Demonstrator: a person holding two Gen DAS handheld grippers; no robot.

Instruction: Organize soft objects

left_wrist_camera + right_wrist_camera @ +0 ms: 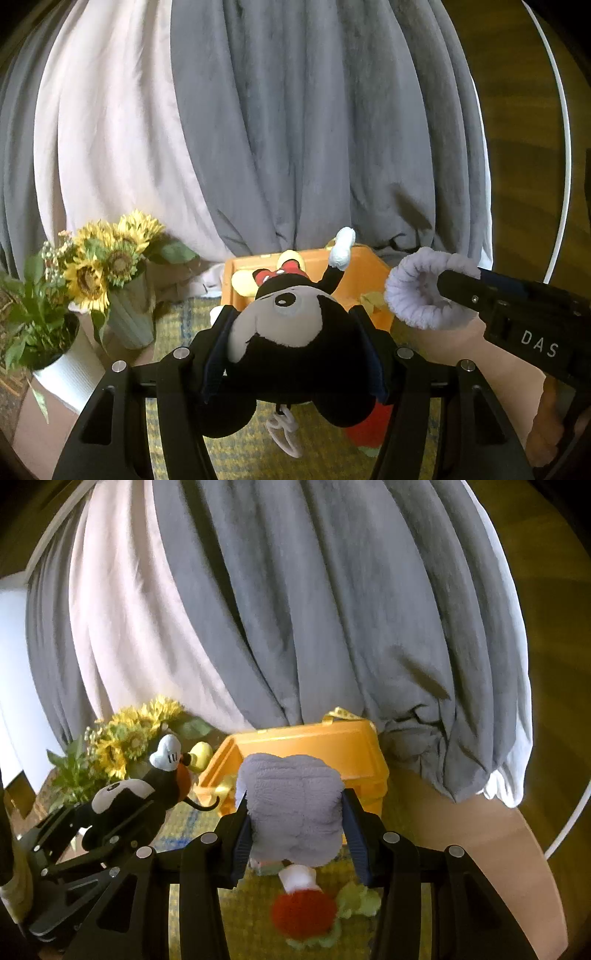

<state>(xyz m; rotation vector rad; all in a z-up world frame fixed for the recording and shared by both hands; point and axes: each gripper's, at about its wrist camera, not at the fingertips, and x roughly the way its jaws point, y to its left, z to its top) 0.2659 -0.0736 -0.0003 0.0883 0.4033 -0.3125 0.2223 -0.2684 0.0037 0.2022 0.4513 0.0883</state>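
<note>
Left gripper is clamping the black-and-white mouse plush toy; right gripper is clamping the fluffy lilac-grey fabric roll. Both are hanging just short of the orange plastic bin. Likely step: carry to bin. Next: advance over rim, release.

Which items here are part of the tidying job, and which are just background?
Job: mouse plush in left hand-held gripper; grey scrunchie in right hand-held gripper; orange bin; red toy.
Background: sunflowers, curtain, white pot.
</note>
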